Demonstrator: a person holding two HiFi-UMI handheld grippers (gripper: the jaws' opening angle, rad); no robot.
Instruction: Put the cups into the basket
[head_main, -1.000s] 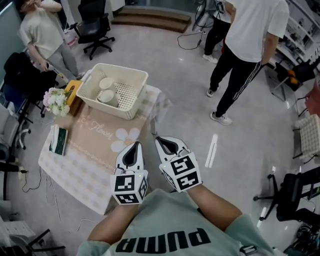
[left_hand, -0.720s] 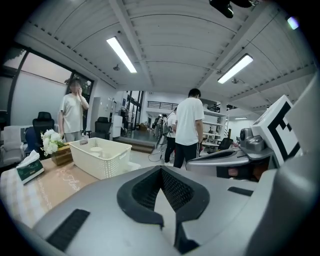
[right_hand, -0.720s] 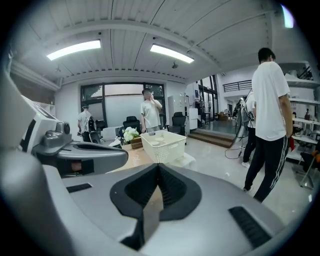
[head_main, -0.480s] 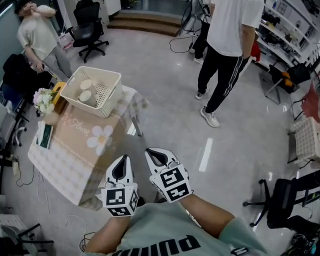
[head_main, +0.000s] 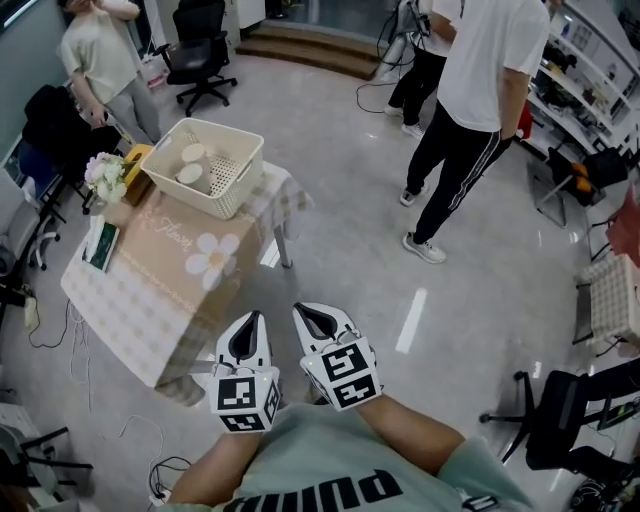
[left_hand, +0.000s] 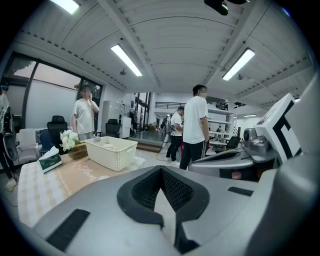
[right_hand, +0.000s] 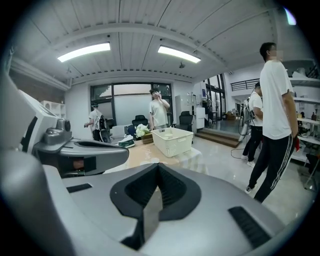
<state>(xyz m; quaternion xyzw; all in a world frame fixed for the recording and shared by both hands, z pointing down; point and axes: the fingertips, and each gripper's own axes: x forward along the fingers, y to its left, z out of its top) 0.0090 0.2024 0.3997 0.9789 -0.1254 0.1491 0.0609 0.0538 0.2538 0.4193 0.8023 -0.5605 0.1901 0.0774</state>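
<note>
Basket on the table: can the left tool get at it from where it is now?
Probably not yet. The left tool sits close to the person's chest, off the near corner of the table, and the basket stands at the far end. Nothing blocks the way; it just looks too far.

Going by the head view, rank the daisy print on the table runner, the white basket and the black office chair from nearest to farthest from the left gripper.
Measured from the left gripper:
1. daisy print, on the table's near end, just ahead of the gripper.
2. white basket, at the table's far end.
3. black office chair, on the floor beyond the table.
</note>
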